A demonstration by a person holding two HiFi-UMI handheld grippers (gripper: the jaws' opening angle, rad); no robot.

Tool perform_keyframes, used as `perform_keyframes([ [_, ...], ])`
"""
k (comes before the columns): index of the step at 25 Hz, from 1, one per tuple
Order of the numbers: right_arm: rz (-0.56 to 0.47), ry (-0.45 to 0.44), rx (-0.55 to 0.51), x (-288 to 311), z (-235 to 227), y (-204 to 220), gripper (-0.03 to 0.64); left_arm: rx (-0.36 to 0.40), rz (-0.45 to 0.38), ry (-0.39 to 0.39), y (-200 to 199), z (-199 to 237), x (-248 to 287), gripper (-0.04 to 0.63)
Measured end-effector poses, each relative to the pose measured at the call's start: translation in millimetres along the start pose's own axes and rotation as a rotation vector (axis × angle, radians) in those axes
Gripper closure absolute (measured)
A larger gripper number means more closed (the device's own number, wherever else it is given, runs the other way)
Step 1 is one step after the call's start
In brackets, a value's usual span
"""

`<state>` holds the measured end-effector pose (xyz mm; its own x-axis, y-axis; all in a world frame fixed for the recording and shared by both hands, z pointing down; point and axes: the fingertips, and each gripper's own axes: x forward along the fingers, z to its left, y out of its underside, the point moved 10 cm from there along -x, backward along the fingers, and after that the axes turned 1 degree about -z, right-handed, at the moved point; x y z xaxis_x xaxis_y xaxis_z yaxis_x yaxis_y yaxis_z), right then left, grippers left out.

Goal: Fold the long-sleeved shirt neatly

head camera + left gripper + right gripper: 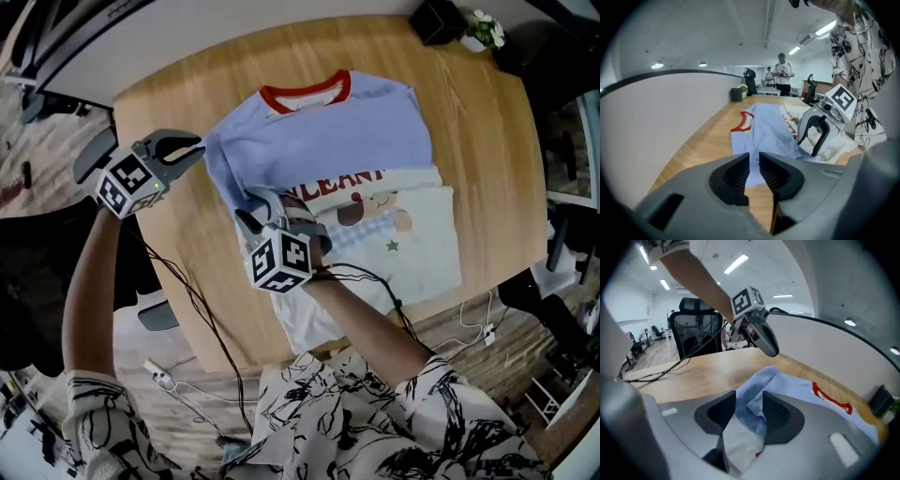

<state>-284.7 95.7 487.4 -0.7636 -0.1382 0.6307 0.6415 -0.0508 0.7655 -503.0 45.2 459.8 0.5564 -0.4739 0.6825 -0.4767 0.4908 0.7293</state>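
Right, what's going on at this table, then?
A person is folding a shirt on a table with two hand-held grippers. Blue cloth already lies over part of the printed front. The left gripper sits at the shirt's edge, jaws slightly apart. The right gripper has a fold of cloth between its parted jaws.

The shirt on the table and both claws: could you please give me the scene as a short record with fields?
shirt: light blue with red collar, white printed lower part, lying on the wooden table, collar away from the person
left claw: at the shirt's edge on the person's left, jaws slightly apart, gripping nothing
right claw: over the shirt's near part, jaws apart, blue and white cloth bunched between them
far corner: small potted plant
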Motion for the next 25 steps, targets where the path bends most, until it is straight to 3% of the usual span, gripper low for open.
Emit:
perform_keyframes([
  [2, -0.056, -0.016, 0.066, -16, -3, -7, 0.409, -0.036, -0.067, -0.077, -5, -10, -15, 0.507],
  [6, -0.187, -0.046, 0.214, -79, -16, -9, 0.318, -0.05, -0.311, -0.378, -46, -71, -69, 0.458],
  [10, -0.297, 0.018, 0.246, -172, -35, 15, 0.277, -0.226, -0.44, -0.554, -64, -180, -108, 0.376],
  [13, -0.402, 0.115, 0.223, -241, -51, 39, 0.255, -0.315, -0.441, -0.641, -65, -269, -105, 0.327],
  [15, -0.419, 0.162, 0.222, -288, -59, 59, 0.255, -0.403, -0.434, -0.672, -62, -326, -95, 0.316],
  [18, -0.38, 0.173, 0.228, -348, -66, 99, 0.256, -0.632, -0.487, -0.736, -51, -397, -84, 0.314],
  [20, -0.355, 0.177, 0.279, -377, -70, 131, 0.256, -0.738, -0.472, -0.797, -42, -436, -73, 0.314],
  [25, -0.188, 0.227, 0.28, -422, -71, 218, 0.256, -0.833, -0.347, -0.86, -18, -504, -40, 0.314],
])
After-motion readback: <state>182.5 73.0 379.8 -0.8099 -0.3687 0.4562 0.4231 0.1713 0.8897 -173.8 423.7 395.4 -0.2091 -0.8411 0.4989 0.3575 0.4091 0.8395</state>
